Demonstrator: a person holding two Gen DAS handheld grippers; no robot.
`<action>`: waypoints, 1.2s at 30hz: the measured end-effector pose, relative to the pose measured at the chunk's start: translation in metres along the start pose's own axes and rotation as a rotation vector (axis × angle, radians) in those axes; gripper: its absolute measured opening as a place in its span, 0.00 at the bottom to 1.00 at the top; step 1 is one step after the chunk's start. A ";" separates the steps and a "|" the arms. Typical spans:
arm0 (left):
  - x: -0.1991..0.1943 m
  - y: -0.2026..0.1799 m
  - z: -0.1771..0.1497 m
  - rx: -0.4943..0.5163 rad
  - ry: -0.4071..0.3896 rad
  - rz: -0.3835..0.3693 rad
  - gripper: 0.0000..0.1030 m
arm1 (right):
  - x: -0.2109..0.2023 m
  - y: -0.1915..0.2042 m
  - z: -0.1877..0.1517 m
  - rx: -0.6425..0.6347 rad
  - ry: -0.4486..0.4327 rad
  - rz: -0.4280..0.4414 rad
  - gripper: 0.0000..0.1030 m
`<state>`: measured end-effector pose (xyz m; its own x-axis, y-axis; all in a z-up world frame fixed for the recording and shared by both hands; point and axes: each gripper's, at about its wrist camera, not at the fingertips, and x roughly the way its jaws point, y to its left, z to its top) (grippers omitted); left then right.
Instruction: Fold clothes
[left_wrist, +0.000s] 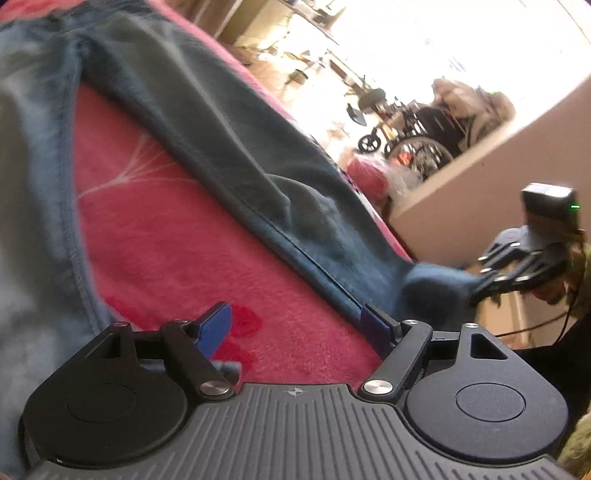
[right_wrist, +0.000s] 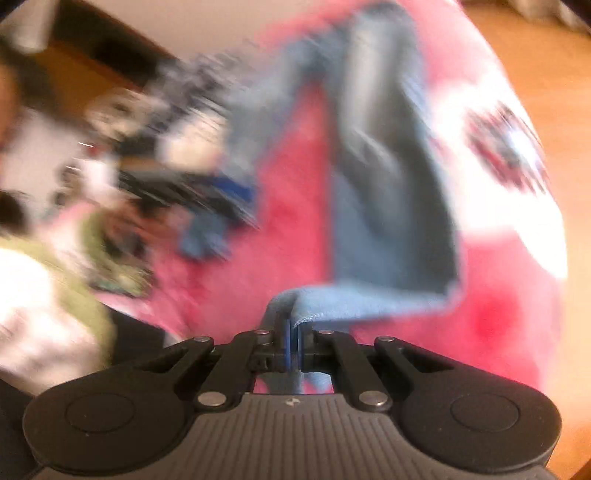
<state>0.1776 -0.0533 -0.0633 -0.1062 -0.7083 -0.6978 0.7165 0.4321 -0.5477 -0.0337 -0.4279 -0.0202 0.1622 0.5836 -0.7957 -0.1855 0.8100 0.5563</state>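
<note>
Blue jeans (left_wrist: 229, 155) lie spread on the pink blanket (left_wrist: 177, 243), legs apart. The right claw (right_wrist: 291, 343) is clenched on the hem of the leg running toward one o'clock in its blurred view. The left claw (left_wrist: 299, 325) stands released over bare blanket, the other leg's seam beside its finger at three o'clock.

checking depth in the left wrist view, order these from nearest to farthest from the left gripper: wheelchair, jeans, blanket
1. blanket: right between the fingers, under the left gripper.
2. jeans: leg along the right finger, running up and away.
3. wheelchair: far off, upper right.
</note>
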 end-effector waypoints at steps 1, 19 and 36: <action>0.003 -0.002 0.000 0.011 0.007 0.006 0.75 | 0.011 -0.011 -0.006 0.025 0.055 -0.053 0.05; 0.033 0.006 0.063 -0.003 -0.136 0.356 0.71 | -0.028 -0.072 0.110 -0.010 -0.087 -0.268 0.70; 0.057 0.021 0.065 -0.099 -0.182 0.457 0.17 | 0.051 -0.045 0.185 -0.102 -0.337 -0.398 0.04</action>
<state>0.2319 -0.1206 -0.0843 0.3318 -0.5162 -0.7896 0.5921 0.7656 -0.2517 0.1619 -0.4242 -0.0421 0.5384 0.2316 -0.8102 -0.1366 0.9728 0.1873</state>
